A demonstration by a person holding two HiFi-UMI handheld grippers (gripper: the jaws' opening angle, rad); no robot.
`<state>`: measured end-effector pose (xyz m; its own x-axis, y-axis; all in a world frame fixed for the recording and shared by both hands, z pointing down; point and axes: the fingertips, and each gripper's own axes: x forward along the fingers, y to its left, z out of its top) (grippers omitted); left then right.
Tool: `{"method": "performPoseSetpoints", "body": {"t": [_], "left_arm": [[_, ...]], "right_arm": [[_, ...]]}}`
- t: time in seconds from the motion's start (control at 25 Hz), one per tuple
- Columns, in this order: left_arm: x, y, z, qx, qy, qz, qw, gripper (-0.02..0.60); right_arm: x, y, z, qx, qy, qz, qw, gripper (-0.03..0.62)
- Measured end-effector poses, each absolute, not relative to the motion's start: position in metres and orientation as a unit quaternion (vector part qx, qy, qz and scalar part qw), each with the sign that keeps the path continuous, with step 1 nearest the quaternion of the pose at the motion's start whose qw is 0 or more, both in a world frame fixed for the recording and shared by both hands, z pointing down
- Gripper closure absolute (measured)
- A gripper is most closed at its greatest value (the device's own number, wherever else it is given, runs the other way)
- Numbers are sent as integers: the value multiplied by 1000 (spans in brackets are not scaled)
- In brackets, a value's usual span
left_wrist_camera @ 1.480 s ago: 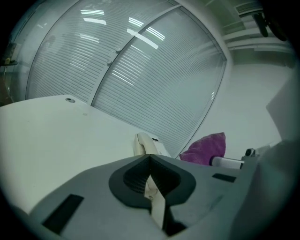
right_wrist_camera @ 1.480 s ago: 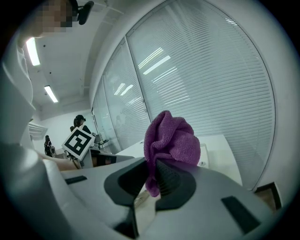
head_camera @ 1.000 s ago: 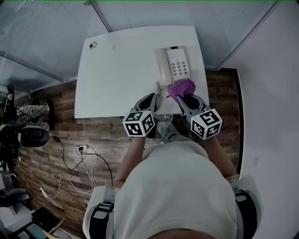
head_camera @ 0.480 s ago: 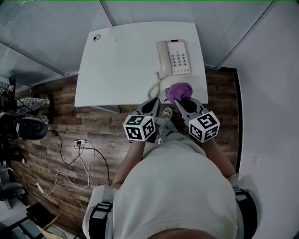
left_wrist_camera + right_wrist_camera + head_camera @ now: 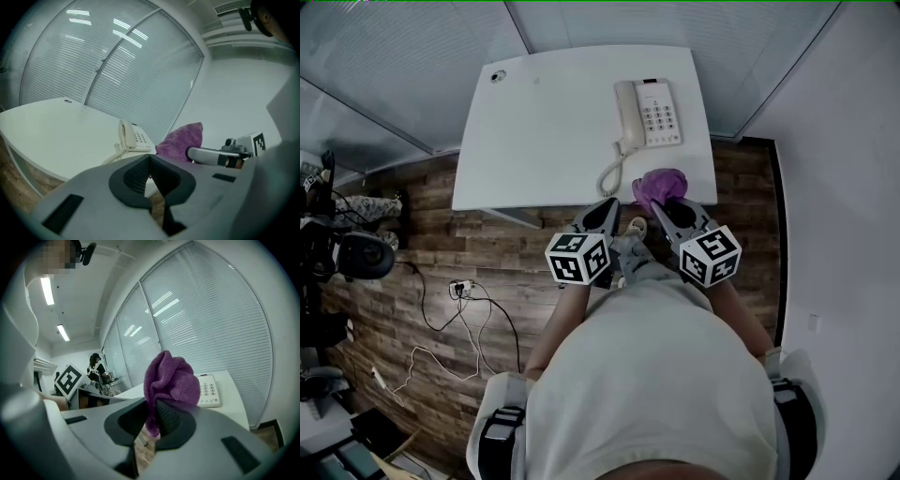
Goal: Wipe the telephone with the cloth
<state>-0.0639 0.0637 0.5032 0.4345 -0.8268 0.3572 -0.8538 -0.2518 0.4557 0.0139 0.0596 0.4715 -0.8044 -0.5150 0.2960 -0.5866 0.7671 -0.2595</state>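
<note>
The right gripper [image 5: 664,208], clamped on the crumpled purple cloth [image 5: 661,183], had pulled off the cream corded telephone [image 5: 649,114] to the white table's [image 5: 534,122] near edge, wiping seemingly done.

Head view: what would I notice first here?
The purple cloth pops out, bunched up in the right hand-held gripper at the near edge of the white table. Next comes the cream telephone at the table's far right, its curly cord trailing toward the person.
</note>
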Motion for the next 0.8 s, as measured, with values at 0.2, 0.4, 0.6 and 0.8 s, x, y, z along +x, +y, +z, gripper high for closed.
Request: {"method": "performPoseSetpoints", "body": {"t": [0.2, 0.4, 0.6, 0.8], "left_arm": [[-63, 62, 501, 793, -529, 20, 301, 560], [-61, 60, 502, 795, -526, 25, 302, 561], [-61, 60, 502, 794, -526, 24, 304, 561], [-64, 61, 502, 791, -529, 20, 306, 561]], "right_arm": [[18, 54, 466, 310, -932, 164, 96, 548], [18, 51, 462, 313, -932, 161, 91, 548], [18, 52, 463, 312, -931, 163, 91, 548], [17, 52, 464, 314, -930, 165, 93, 548]]}}
